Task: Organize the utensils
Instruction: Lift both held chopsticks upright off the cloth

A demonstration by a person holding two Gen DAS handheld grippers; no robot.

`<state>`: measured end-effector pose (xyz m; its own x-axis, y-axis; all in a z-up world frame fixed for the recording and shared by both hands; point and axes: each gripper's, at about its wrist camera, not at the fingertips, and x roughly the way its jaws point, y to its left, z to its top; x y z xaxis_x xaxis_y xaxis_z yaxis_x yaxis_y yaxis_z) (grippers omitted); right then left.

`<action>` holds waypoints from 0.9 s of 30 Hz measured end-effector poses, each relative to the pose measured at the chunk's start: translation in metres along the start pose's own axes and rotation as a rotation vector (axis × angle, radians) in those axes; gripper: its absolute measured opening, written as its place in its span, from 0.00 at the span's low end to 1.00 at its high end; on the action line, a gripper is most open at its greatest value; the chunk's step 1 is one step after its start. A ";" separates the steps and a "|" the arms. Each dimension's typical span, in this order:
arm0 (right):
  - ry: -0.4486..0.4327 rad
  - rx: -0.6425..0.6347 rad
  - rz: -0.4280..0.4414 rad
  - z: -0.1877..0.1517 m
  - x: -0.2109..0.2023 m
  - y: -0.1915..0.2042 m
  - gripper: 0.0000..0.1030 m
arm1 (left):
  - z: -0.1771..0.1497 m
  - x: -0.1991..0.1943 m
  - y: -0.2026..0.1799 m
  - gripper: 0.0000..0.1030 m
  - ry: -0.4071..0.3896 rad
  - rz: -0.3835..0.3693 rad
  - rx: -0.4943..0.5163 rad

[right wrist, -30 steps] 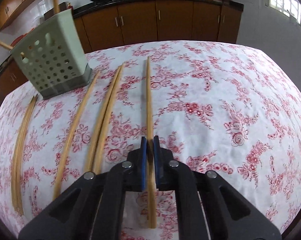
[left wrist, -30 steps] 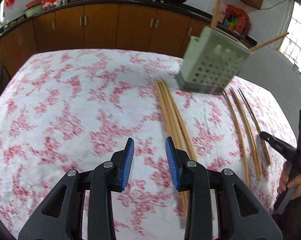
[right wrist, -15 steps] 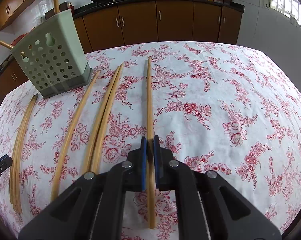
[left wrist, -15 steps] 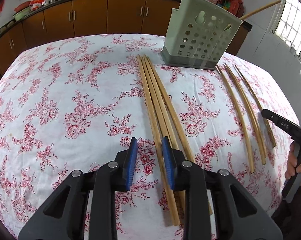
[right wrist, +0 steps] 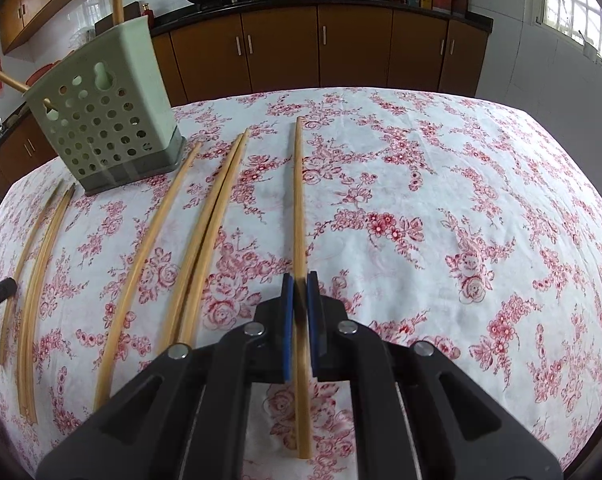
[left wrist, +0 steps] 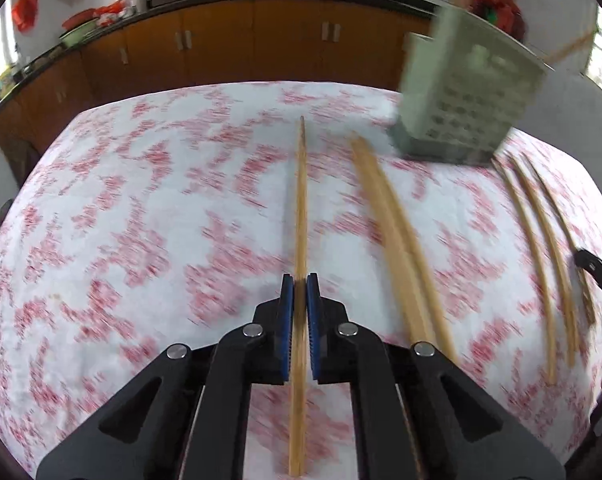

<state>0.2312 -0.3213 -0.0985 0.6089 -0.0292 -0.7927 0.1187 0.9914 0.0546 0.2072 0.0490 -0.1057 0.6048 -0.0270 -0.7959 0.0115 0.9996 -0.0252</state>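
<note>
Right wrist view shows the bench (right wrist: pixel 481 184) under a white cloth with red flowers, and a pale green perforated utensil holder (right wrist: pixel 105 120) standing upright near its far left corner, with two chopsticks already leaning inside it. Loose chopsticks lie lengthwise on the cloth: a single one (right wrist: pixel 145 264) beside the holder, a touching pair (right wrist: pixel 209 232) next to it, and a curved pair (right wrist: pixel 37 288) near the left edge, none of them crossing another. Brown cabinets (right wrist: pixel 321 48) with two woks on top run along the wall behind. Left wrist view is blurred; it shows a bundle of chopsticks (left wrist: pixel 397 244) just right of the jaws and three more (left wrist: pixel 541 248) toward the right edge. Compared with a second ago, the left gripper (left wrist: pixel 300 300) has dropped onto one chopstick that now lies apart from the bundle, and its jaws, which stood open with nothing between them, have just been closing. They are now clenched on that left chopstick (left wrist: pixel 301 200), which runs forward from the blue pads. The right gripper (right wrist: pixel 299 300) is unmoved, its jaws likewise clamped on the right chopstick (right wrist: pixel 299 200), whose length rests on the cloth near the bench's middle.
</note>
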 end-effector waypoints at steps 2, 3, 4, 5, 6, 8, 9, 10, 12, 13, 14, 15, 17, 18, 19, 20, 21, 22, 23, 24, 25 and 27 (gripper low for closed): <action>-0.001 0.021 -0.008 0.006 0.005 -0.006 0.08 | 0.010 0.005 0.014 0.07 -0.001 0.030 -0.026; -0.003 0.036 -0.008 0.010 0.007 -0.010 0.08 | 0.014 0.008 0.022 0.07 0.000 0.041 -0.043; -0.004 0.047 -0.008 0.013 0.009 -0.013 0.08 | 0.018 0.010 0.030 0.07 0.000 0.044 -0.057; -0.006 0.060 -0.009 0.016 0.012 -0.017 0.08 | 0.021 0.011 0.037 0.07 0.001 0.035 -0.068; -0.008 0.068 -0.011 0.019 0.014 -0.019 0.08 | 0.022 0.012 0.041 0.07 0.000 0.021 -0.075; -0.011 0.076 -0.012 0.023 0.017 -0.023 0.08 | 0.023 0.012 0.047 0.07 -0.003 0.000 -0.080; -0.012 0.073 -0.013 0.023 0.018 -0.023 0.08 | 0.021 0.012 0.049 0.07 -0.012 -0.009 -0.077; -0.014 0.065 -0.018 0.024 0.019 -0.023 0.08 | 0.020 0.012 0.049 0.08 -0.019 -0.009 -0.070; -0.024 0.044 -0.031 0.022 0.018 -0.019 0.08 | 0.017 0.011 0.047 0.08 -0.036 -0.003 -0.053; -0.026 0.037 -0.036 0.022 0.018 -0.017 0.08 | 0.016 0.011 0.046 0.08 -0.045 0.000 -0.046; -0.026 0.039 -0.035 0.021 0.018 -0.017 0.08 | 0.015 0.011 0.046 0.08 -0.051 0.002 -0.042; -0.026 0.041 -0.032 0.021 0.018 -0.017 0.08 | 0.014 0.010 0.045 0.08 -0.051 0.000 -0.044; -0.027 0.046 -0.026 0.022 0.018 -0.018 0.08 | 0.014 0.010 0.044 0.08 -0.051 -0.004 -0.049; -0.027 0.046 -0.026 0.021 0.018 -0.018 0.08 | 0.012 0.008 0.045 0.08 -0.052 -0.004 -0.049; -0.028 0.045 -0.027 0.021 0.018 -0.018 0.08 | 0.010 0.007 0.045 0.08 -0.052 -0.003 -0.048; -0.028 0.044 -0.027 0.021 0.018 -0.018 0.08 | 0.011 0.007 0.046 0.08 -0.052 -0.002 -0.047; -0.028 0.045 -0.026 0.020 0.018 -0.019 0.08 | 0.010 0.005 0.046 0.08 -0.052 -0.001 -0.047; -0.028 0.046 -0.025 0.021 0.018 -0.019 0.08 | 0.010 0.005 0.046 0.08 -0.052 -0.001 -0.047; -0.027 0.046 -0.025 0.020 0.018 -0.018 0.08 | 0.010 0.006 0.046 0.08 -0.052 -0.001 -0.047; -0.027 0.041 -0.029 0.019 0.017 -0.017 0.08 | 0.010 0.005 0.045 0.08 -0.050 0.004 -0.042; -0.028 0.034 -0.033 0.015 0.015 -0.015 0.08 | 0.008 0.004 0.043 0.08 -0.048 0.011 -0.034; -0.028 0.018 -0.035 0.010 0.011 -0.013 0.08 | 0.005 0.003 0.042 0.08 -0.044 0.016 -0.025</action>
<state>0.2435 -0.3362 -0.1018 0.6255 -0.0680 -0.7773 0.1542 0.9873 0.0376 0.2129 0.0907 -0.1060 0.6393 -0.0104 -0.7689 -0.0176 0.9994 -0.0282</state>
